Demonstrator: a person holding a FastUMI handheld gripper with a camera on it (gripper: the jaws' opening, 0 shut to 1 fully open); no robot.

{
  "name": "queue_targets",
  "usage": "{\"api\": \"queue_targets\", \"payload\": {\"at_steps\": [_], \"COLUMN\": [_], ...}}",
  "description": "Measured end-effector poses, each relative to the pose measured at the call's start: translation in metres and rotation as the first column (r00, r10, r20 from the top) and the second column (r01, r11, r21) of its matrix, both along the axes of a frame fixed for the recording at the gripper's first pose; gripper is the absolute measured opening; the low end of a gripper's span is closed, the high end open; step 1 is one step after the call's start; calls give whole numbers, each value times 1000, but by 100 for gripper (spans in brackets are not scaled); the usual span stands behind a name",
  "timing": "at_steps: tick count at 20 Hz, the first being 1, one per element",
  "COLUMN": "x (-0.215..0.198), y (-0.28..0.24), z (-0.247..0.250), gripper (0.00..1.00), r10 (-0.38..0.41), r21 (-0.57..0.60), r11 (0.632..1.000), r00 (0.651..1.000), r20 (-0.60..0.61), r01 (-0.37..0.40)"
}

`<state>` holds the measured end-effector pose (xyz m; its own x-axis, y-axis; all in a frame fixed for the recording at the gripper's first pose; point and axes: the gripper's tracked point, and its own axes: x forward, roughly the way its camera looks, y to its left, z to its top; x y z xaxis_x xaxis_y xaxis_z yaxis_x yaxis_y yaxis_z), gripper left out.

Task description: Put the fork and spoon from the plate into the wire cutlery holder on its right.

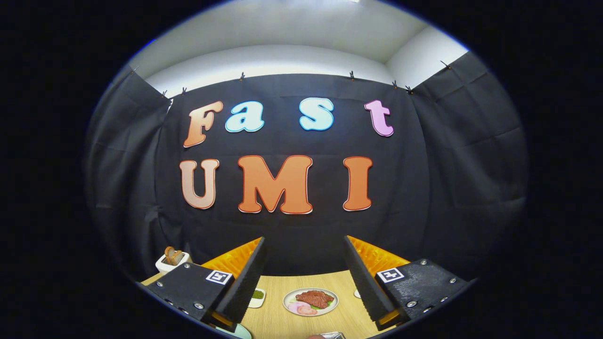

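The cloth wall [301,141] takes up most of the gripper view, hung by clips below a white wall [282,56].

Low down, a wooden table [278,320] runs up to the foot of the cloth. The gripper [305,278] is held above its near part, fingers spread wide with nothing between them but open air; it grips nothing.

A plate [310,302] of meat and ham slices sits on the table, seen in the gap between the two fingers and a little beyond their tips, roughly mid-table. No fork or spoon can be made out on this plate.

A white toaster [172,260] with toast standing in it is at the table's far left corner, beside the left finger.

A small white dish [257,297] holding something green lies left of the plate, half hidden by the left finger.

At the near edge, a pale green rim [238,331] peeks out under the left finger, and a shiny metal thing [332,335] shows just below the plate; what they are I cannot tell. A small white bit [357,294] shows by the right finger's inner edge. The wire holder cannot be identified.
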<state>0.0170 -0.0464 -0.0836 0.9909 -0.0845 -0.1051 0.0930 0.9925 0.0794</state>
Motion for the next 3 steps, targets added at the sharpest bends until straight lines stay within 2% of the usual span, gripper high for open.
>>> {"api": "queue_targets", "payload": {"at_steps": [3], "x": [2], "y": [6], "z": [13], "gripper": [96], "r10": [16], "r21": [-12], "r11": [1000], "r00": [999], "r20": [51], "r01": [-15]}}
